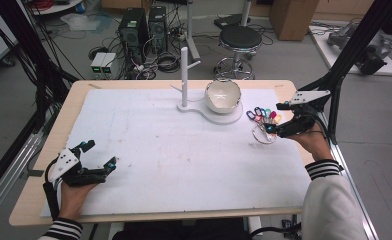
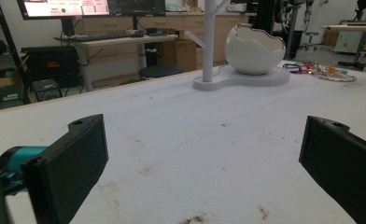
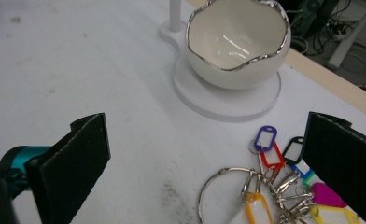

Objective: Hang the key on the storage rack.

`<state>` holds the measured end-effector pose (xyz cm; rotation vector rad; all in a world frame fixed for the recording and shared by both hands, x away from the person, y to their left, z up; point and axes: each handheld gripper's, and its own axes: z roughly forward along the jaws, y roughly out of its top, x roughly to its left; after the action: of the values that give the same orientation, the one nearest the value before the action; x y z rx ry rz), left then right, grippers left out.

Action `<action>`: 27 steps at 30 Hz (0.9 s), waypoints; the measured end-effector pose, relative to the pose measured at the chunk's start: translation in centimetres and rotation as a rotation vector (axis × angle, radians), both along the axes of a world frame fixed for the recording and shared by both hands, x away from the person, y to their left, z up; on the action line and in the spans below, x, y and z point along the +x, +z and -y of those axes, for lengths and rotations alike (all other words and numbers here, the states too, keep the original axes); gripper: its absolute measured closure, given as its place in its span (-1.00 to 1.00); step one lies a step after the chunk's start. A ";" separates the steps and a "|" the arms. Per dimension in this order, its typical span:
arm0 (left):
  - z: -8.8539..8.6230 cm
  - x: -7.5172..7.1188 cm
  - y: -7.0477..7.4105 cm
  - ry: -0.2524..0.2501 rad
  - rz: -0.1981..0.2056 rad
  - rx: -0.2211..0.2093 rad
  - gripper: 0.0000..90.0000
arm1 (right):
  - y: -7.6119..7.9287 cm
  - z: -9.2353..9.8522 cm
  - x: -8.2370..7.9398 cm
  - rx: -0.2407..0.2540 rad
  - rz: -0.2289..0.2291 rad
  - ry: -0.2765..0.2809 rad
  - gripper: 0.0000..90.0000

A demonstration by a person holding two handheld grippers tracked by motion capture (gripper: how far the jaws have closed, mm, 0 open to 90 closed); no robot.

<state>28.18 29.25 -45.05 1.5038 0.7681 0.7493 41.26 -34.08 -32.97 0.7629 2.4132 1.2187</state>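
Coloured key tags on a metal key ring [image 3: 246, 196] lie on the white table cover [image 1: 159, 145] at about four o'clock from the white egg-shaped bowl [image 1: 223, 95], just beside its round base [image 3: 228, 100]. Over them hangs the right gripper [image 1: 279, 120], its jaws spread wide with the bunch between them, untouched. At the table's seven o'clock corner, well apart, the left gripper [image 1: 100, 156] rests with jaws released, holding nothing.

Right gripper [image 1: 273, 126] — over key ring [image 1: 263, 121]
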 end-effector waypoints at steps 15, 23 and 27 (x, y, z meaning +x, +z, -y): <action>0.1 0.0 0.0 0.001 -0.001 0.008 -0.96 | -1.5 -1.8 2.9 -0.235 -0.149 0.091 -0.98; 0.1 0.0 0.0 0.002 -0.003 0.009 -0.96 | -2.9 -2.8 4.0 -0.349 -0.226 0.130 -0.98; 0.1 0.0 0.0 0.002 -0.002 0.009 -0.96 | -3.9 -3.0 4.3 -0.419 -0.271 0.140 -0.98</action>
<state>28.19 29.16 -45.04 1.5126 0.7690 0.7538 45.58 -31.03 -36.87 0.6715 2.8489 0.6424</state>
